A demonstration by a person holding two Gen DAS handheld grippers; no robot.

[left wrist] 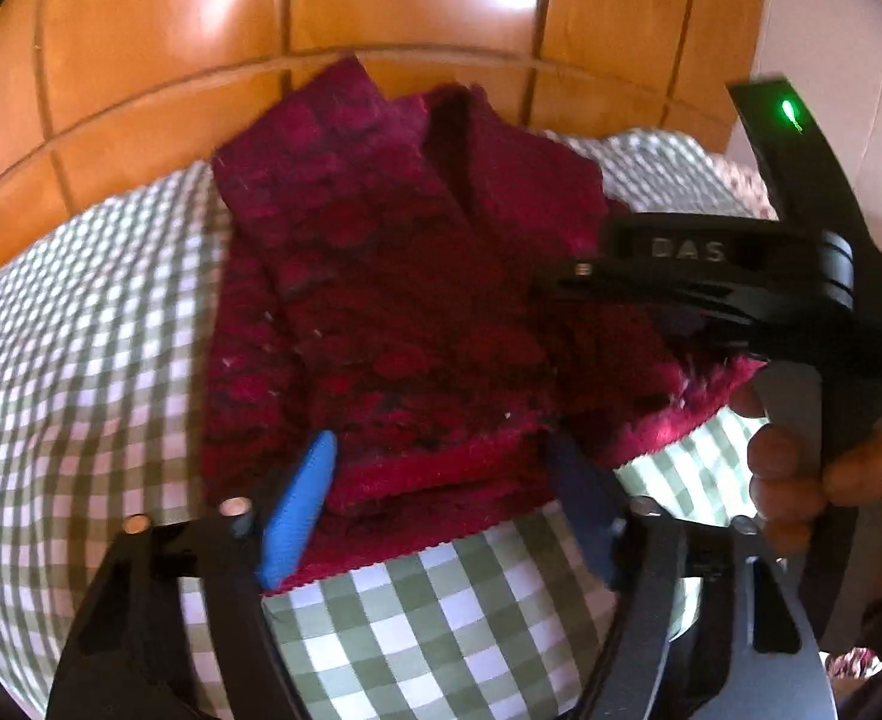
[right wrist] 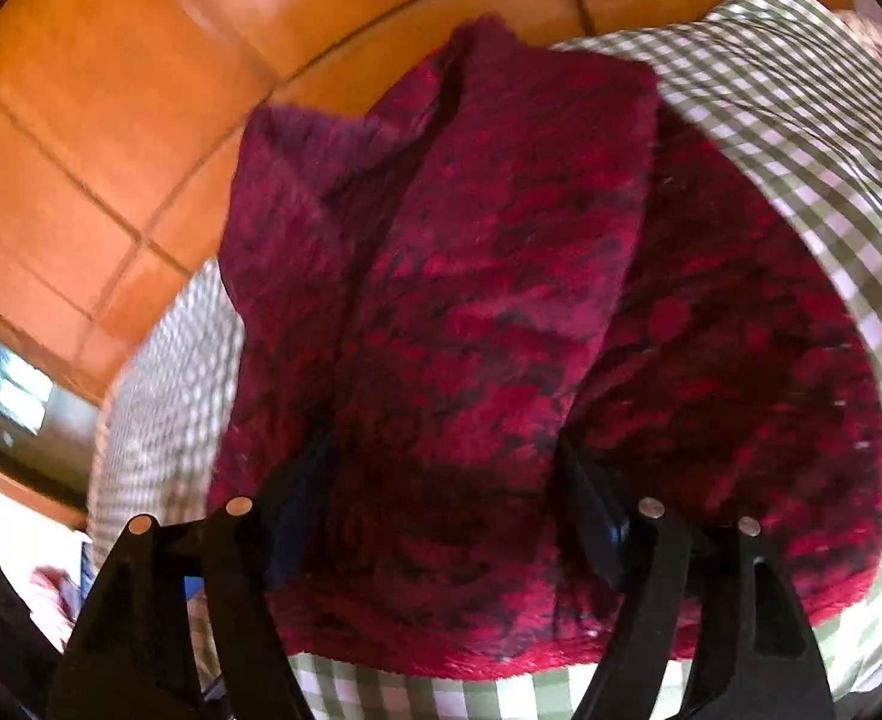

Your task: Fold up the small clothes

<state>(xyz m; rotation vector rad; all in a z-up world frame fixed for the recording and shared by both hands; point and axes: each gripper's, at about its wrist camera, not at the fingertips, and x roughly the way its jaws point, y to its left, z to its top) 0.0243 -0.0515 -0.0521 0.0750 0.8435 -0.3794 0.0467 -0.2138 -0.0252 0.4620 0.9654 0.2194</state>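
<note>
Nearest my left wrist camera, my left gripper (left wrist: pixel 441 504) stood with its two blue pads spread wide, one pad (left wrist: pixel 300 510) at 7 o'clock lit bright, the other at 5 o'clock in shadow. Between them lay the near hem of the red knitted garment (left wrist: pixel 381 312), and the fingers sat over that hem without pinching it, as far as I could tell.

The garment lay on a green-and-white checked cloth (left wrist: pixel 81 360), which covered the surface beneath; whether that was a desk I could not tell. It ran from 6 o'clock up toward 12 o'clock, with a folded part doubled over the body and a loose flap at 1 o'clock. Beyond the cloth was an orange tiled floor (left wrist: pixel 159 18).

At 3 o'clock in the left wrist view my right gripper (left wrist: pixel 567 282) reached in from the side, its black body lying over the garment's right part, with my right hand (left wrist: pixel 825 468) round its handle at 4 o'clock. A green light (left wrist: pixel 788 109) glowed on it at 2 o'clock.

In the right wrist view the right gripper's fingers (right wrist: pixel 300 492) were also spread wide, resting on the garment's fuzzy surface and closed on nothing. The knit filled the middle of that view, checked cloth at 2 o'clock and tiles at 10 o'clock.
</note>
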